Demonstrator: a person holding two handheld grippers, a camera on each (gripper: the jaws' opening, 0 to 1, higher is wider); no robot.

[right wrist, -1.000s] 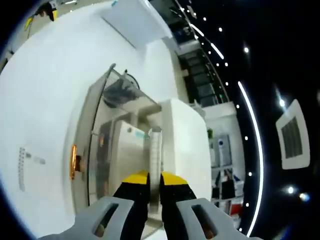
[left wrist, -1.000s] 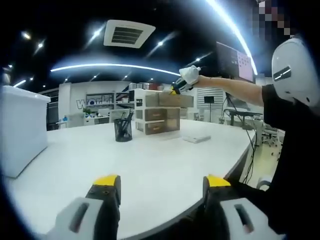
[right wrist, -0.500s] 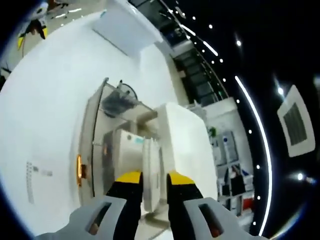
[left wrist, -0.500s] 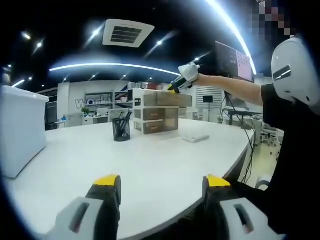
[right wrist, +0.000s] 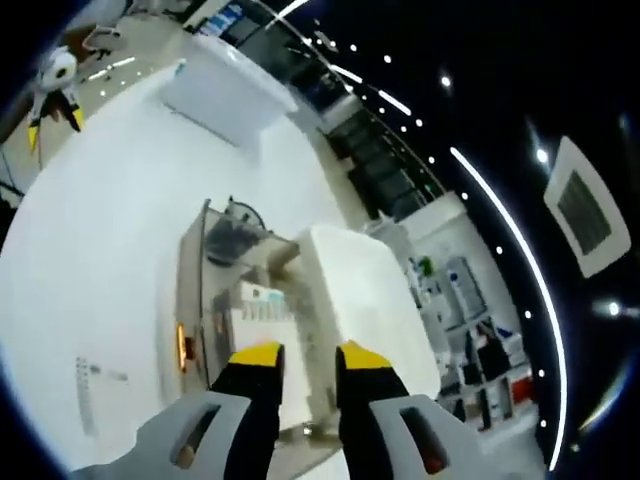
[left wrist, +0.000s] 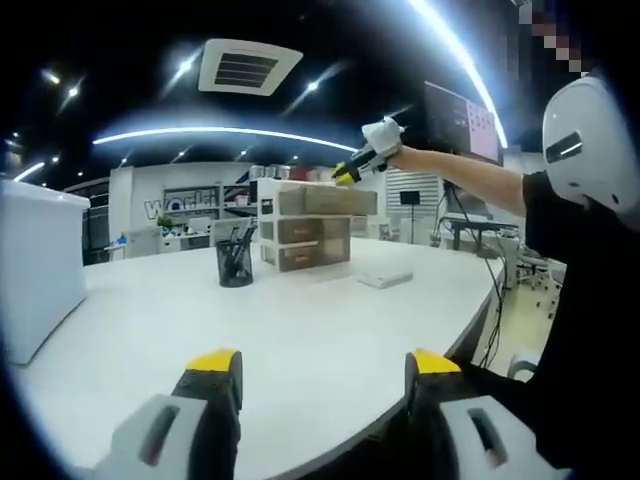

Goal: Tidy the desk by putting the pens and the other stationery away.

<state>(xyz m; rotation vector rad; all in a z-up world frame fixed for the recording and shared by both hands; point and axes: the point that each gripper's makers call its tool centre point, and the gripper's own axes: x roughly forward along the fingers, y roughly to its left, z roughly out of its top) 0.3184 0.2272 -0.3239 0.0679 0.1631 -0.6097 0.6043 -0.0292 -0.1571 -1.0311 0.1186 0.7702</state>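
A white drawer unit point(left wrist: 315, 225) with brownish translucent drawers stands at the far side of the white table point(left wrist: 300, 330). From above, its top drawer point(right wrist: 215, 300) is pulled out and holds a small white box with a teal label point(right wrist: 262, 294). My right gripper point(right wrist: 310, 357) hovers over this drawer, open by a narrow gap, with nothing between its fingers. A person's outstretched arm holds that right gripper point(left wrist: 362, 162) above the unit. A black mesh pen cup point(left wrist: 235, 262) with pens stands beside the unit. My left gripper point(left wrist: 323, 362) is open wide low over the table's near edge.
A large white storage box point(left wrist: 35, 265) sits at the table's left, also seen as a white storage box point(right wrist: 225, 95) from above. A flat white item point(left wrist: 385, 278) lies right of the drawers. The person's body fills the right side. The left gripper point(right wrist: 55, 95) appears far off.
My right gripper was shut on a pale flat strip, opened over the drawer, and has now risen away without it. The left gripper stays open and has barely moved.
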